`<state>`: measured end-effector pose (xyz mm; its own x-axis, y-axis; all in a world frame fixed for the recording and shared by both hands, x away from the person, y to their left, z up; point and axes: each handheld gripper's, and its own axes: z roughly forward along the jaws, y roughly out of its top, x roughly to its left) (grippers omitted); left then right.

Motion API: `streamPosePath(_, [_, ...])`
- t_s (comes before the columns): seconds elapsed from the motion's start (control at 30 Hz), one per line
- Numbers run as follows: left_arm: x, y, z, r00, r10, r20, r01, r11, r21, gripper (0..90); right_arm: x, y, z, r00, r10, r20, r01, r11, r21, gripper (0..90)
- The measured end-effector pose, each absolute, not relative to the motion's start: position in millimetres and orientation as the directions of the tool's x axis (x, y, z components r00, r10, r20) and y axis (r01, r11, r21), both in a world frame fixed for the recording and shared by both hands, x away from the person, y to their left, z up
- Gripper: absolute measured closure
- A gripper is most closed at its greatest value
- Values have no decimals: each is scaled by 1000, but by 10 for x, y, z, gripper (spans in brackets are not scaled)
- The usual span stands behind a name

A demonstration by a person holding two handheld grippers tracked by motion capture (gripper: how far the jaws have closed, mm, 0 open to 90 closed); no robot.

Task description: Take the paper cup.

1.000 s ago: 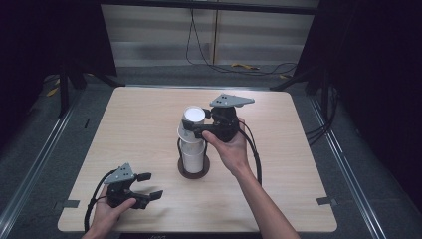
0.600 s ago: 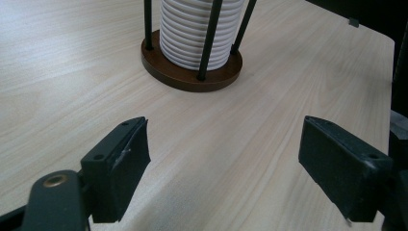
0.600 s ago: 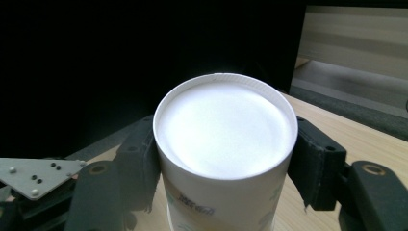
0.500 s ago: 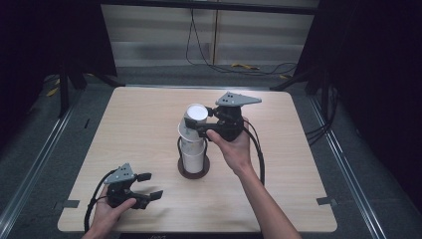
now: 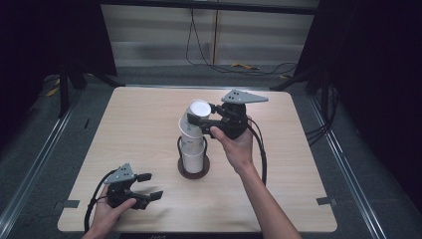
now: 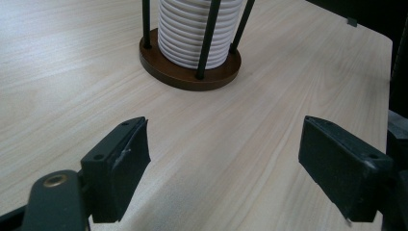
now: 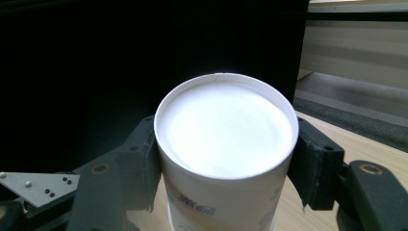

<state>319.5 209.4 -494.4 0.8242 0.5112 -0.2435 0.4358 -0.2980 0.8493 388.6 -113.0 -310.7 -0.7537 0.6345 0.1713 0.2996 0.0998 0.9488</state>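
A stack of white paper cups point(image 5: 193, 152) stands upside down in a holder with a round brown base point(image 5: 193, 172) and black rods at the table's middle. The top cup point(image 5: 198, 108) is tilted and partly lifted off the stack. My right gripper point(image 5: 201, 115) is shut on it from the right, and its jaws have just closed a little further on the cup. In the right gripper view the cup point(image 7: 223, 125) sits squeezed between both pads point(image 7: 144, 159). My left gripper point(image 5: 152, 186) rests open at the front left, facing the stack point(image 6: 192, 29) and base point(image 6: 183, 72).
The light wooden table point(image 5: 298, 174) has bare room around the holder. The right gripper's cable point(image 5: 260, 149) trails along the forearm. Dark floor, rails and cables surround the table.
The right gripper has shifted slightly up and to the right, tilting the top cup and drawing it off the stack. The left gripper has stayed where it was.
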Motion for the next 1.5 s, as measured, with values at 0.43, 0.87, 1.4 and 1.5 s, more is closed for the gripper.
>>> streamPosePath(0.43, [3199, 2090, -4948, 823, 514, -241, 435, -299, 849, 181, 3834, -1334, -3063, -738, 646, 193, 301, 60, 952, 363])
streamPosePath(0.87, [3179, 2035, -4837, 831, 503, -237, 419, -286, 862, 167, 3681, -1580, -3051, -719, 667, 195, 308, 54, 950, 364])
streamPosePath(1.4, [3195, 1809, -4585, 864, 453, -220, 376, -290, 880, 165, 3454, -1781, -3163, -712, 676, 190, 321, 72, 944, 365])
streamPosePath(1.5, [3210, 1799, -4562, 866, 450, -219, 372, -286, 883, 165, 3426, -1797, -3199, -711, 675, 197, 332, 74, 940, 365])
